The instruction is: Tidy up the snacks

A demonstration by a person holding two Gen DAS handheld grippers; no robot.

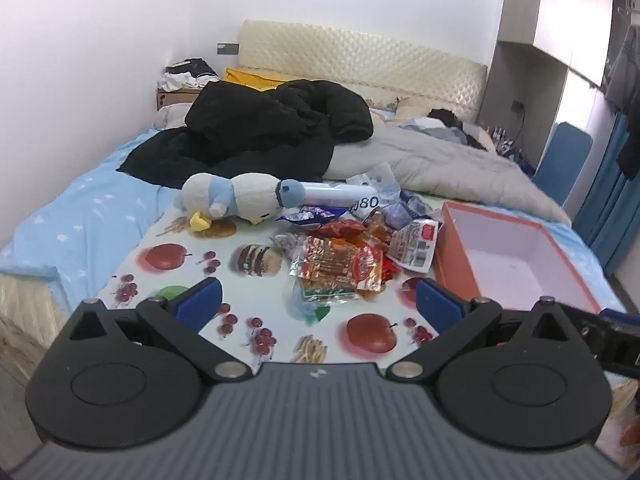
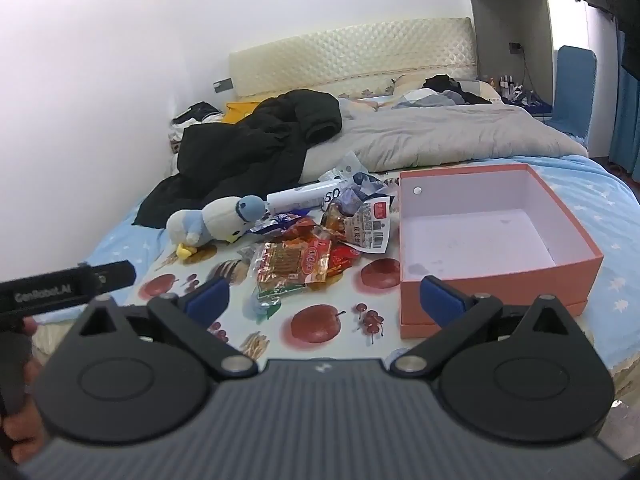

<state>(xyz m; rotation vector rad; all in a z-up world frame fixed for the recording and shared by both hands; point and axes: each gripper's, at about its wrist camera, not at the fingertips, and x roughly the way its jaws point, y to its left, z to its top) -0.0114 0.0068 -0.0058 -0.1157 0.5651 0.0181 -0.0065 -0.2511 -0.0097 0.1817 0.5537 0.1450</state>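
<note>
A pile of snack packets (image 1: 340, 256) lies on a fruit-printed cloth (image 1: 248, 320) on the bed; it also shows in the right wrist view (image 2: 304, 256). An open, empty orange box (image 1: 516, 256) with a white inside sits right of the pile, and shows in the right wrist view (image 2: 488, 236). My left gripper (image 1: 320, 300) is open and empty, held above the cloth in front of the pile. My right gripper (image 2: 324, 296) is open and empty, near the box's front left corner. A white tube (image 1: 340, 194) lies behind the pile.
A plush penguin (image 1: 240, 200) lies left of the snacks. A black coat (image 1: 260, 132) and a grey quilt (image 1: 432, 160) cover the far bed. A blue chair (image 2: 572, 92) stands at the right. The left gripper's body (image 2: 60, 288) shows at the right wrist view's left edge.
</note>
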